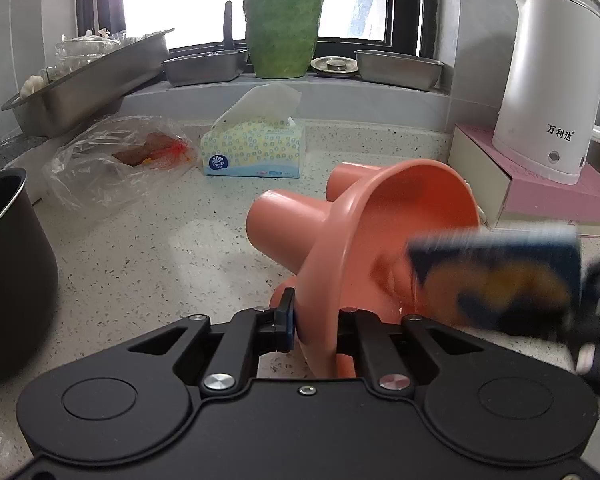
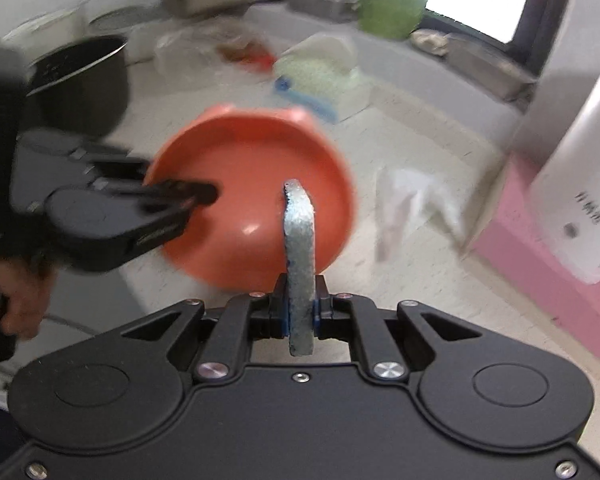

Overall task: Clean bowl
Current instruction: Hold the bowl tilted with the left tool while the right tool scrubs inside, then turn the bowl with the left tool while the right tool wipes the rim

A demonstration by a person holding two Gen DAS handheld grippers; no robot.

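A coral-pink bowl [image 1: 412, 220] with stubby legs is held tilted on its side above the counter, its rim pinched in my left gripper [image 1: 314, 320], which is shut on it. In the right wrist view the bowl [image 2: 252, 184] faces me, with the left gripper [image 2: 196, 196] clamped on its left rim. My right gripper [image 2: 300, 312] is shut on a blue-grey sponge [image 2: 299, 240] that stands upright just in front of the bowl's inside. In the left wrist view the sponge [image 1: 496, 276] is a blurred blue and yellow block at the bowl's mouth.
A tissue box [image 1: 254, 148], a plastic bag [image 1: 120, 156], a dark pot [image 1: 8, 264] and a white kettle [image 1: 552, 80] on a pink box [image 1: 540, 200] stand around the speckled counter [image 1: 160, 264]. A crumpled tissue [image 2: 412, 204] lies right of the bowl. Steel trays and a green vase [image 1: 282, 28] line the sill.
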